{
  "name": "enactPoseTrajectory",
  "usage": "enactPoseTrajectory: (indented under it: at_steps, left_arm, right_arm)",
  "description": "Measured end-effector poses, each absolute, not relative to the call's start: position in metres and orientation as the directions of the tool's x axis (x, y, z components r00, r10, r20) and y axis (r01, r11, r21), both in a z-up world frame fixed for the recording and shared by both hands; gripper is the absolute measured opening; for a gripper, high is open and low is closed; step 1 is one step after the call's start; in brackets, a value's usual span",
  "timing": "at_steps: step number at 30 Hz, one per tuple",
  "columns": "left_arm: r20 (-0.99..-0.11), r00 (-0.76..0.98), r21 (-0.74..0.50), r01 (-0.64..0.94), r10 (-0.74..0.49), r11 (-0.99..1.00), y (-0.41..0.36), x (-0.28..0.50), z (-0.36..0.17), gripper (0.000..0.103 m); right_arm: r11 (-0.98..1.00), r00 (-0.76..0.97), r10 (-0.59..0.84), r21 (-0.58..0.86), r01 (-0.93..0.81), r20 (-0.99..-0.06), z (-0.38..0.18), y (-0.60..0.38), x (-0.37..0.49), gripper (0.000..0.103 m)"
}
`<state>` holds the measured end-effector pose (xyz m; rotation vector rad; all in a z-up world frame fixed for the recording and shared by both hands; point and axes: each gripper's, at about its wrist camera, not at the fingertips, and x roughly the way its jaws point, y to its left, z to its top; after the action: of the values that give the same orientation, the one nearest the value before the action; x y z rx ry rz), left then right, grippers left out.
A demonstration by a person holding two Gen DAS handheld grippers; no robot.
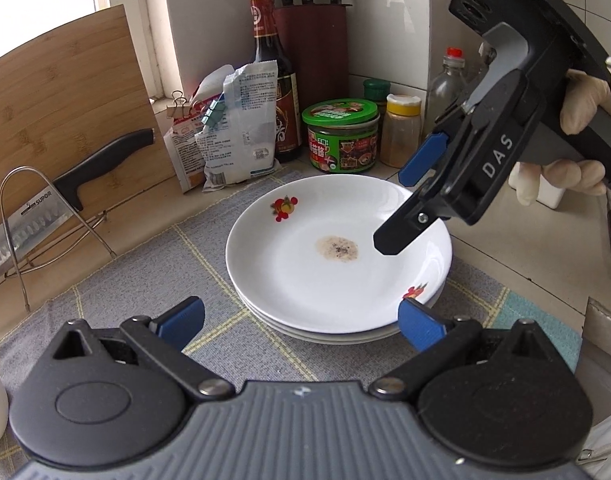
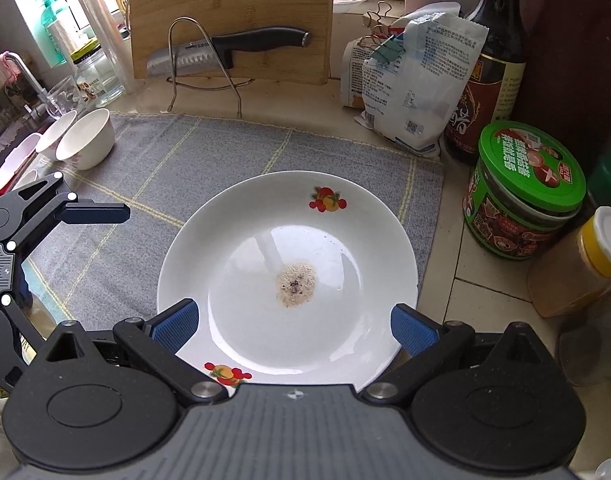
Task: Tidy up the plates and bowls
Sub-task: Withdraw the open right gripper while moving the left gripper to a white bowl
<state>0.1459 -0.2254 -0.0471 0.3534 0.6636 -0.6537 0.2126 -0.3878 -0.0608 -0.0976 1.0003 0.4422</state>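
Observation:
A stack of three white plates (image 1: 337, 264) with fruit decals lies on a grey mat (image 1: 153, 280). The top plate (image 2: 289, 240) has a brown stain in its middle. My left gripper (image 1: 303, 320) is open at the stack's near edge and holds nothing. My right gripper (image 1: 405, 200), in a gloved hand, hangs open over the stack's far right rim. In the right wrist view, the right gripper (image 2: 295, 328) straddles the top plate's near side with nothing gripped. One of the left gripper's fingers (image 2: 97, 213) shows at the left. Two white bowls (image 2: 85, 138) stand at the mat's far left corner.
A bamboo cutting board (image 2: 229, 4) and a knife (image 2: 225, 50) on a wire rack stand behind the mat. Clipped bags (image 2: 417, 80), a soy sauce bottle (image 2: 493, 64), a green-lidded jar (image 2: 525, 192) and a yellow-capped spice jar (image 2: 581, 264) crowd the corner. More dishes (image 2: 13, 160) lie by the sink.

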Motion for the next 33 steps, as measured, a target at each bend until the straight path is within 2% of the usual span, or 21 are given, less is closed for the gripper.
enactPoseTrajectory:
  at_steps: [13, 23, 33]
  left_arm:
    - [-0.619, 0.707, 0.080, 0.489, -0.342, 0.868, -0.193, 0.126, -0.035, 0.102]
    - [-0.559, 0.785, 0.074, 0.366, -0.266, 0.927, -0.121, 0.114, -0.030, 0.102]
    - [-0.584, 0.792, 0.068, 0.267, -0.179, 0.961, -0.015, 0.100, -0.032, 0.102]
  right_arm:
    - [0.909, 0.575, 0.269, 0.005, -0.417, -0.773, -0.062, -0.353, 0.178, 0.103]
    - [0.870, 0.668, 0.257, -0.135, -0.475, -0.699, -0.069, -0.280, 0.147, 0.103]
    - [0.833, 0.598, 0.332, -0.070, -0.548, -0.729, -0.087, -0.164, 0.152, 0.103]
